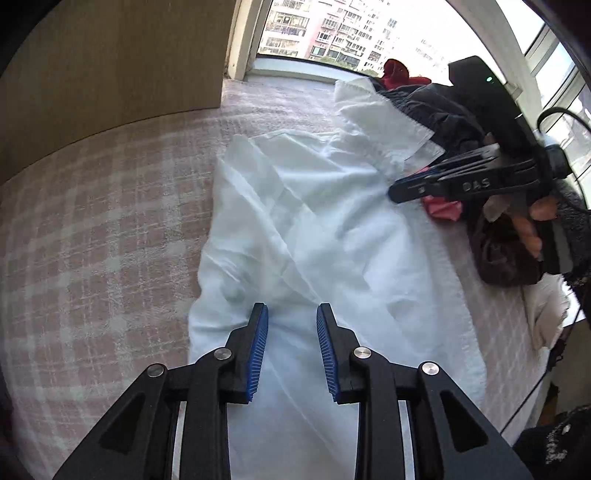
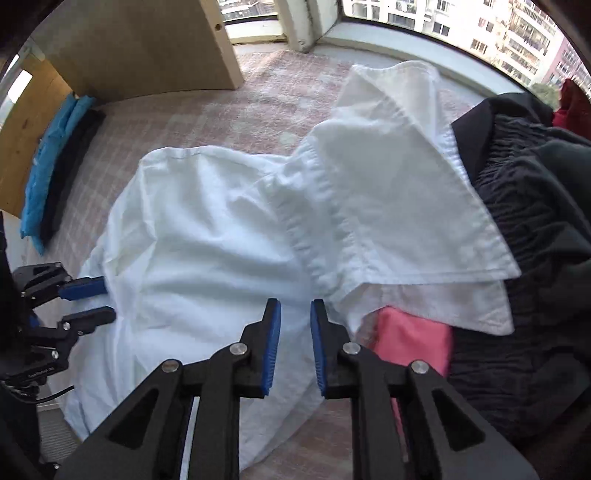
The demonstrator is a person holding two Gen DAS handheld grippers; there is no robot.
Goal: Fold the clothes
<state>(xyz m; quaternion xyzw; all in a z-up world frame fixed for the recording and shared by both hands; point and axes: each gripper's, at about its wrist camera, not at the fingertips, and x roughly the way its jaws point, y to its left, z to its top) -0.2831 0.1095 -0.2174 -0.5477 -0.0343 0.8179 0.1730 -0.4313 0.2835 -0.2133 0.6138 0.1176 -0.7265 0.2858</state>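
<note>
A white garment (image 2: 207,236) lies spread and rumpled on a pink checked bed cover (image 1: 110,221), its collar end folded over toward a heap of dark clothes (image 2: 535,221) beside the window (image 1: 332,33). The left gripper (image 1: 291,314) hangs just above the near end of the white cloth with its blue-padded fingers (image 1: 258,347) spread apart and nothing between them; in the right wrist view it shows at the left edge (image 2: 98,301), its jaws parted at the hem. The right gripper (image 2: 295,308) is over the middle of the garment near the folded flap, fingers (image 2: 272,343) apart with a narrow gap and holding nothing. Whether its tips touch the fabric is hard to say from this angle. A pink piece of clothing (image 2: 410,343) peeks out from under the white flap. A folded blue item (image 2: 51,166) and a dark one (image 2: 72,166) lie side by side by the wooden board (image 2: 147,48) at the far edge of the bed.
</note>
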